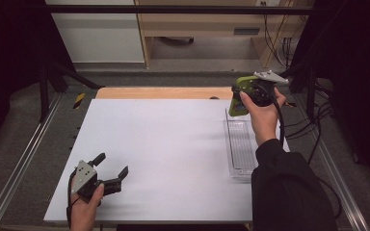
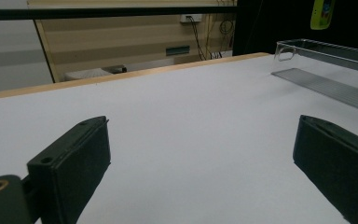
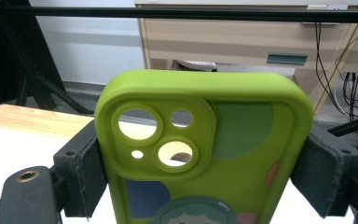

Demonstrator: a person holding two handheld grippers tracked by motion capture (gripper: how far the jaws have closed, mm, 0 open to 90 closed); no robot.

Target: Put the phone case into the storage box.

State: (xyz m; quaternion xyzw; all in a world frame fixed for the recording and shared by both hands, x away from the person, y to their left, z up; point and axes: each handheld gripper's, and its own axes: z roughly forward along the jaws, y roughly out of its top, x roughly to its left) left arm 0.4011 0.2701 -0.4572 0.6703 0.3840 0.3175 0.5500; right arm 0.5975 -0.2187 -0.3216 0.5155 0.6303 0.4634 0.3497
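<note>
A lime-green phone case (image 3: 200, 154) with camera cut-outs and a cartoon print stands upright between the black jaws of my right gripper (image 3: 200, 172), which is shut on its two long sides. In the high view that gripper (image 1: 243, 96) holds the case (image 1: 237, 105) in the air above the far end of a clear plastic tray (image 1: 241, 144). My left gripper (image 1: 112, 166) rests low at the near left of the white table (image 1: 164, 144), open, with nothing between its fingers (image 2: 74, 163). From there the case (image 2: 322, 13) hangs far off above the tray (image 2: 326, 51).
The clear tray lies along the table's right side, under the person's right forearm. A wooden board edge (image 1: 164, 92) runs behind the white surface. Metal frame rails (image 1: 24, 159) flank the table, and cables (image 1: 318, 120) hang at the right. Wooden furniture stands beyond.
</note>
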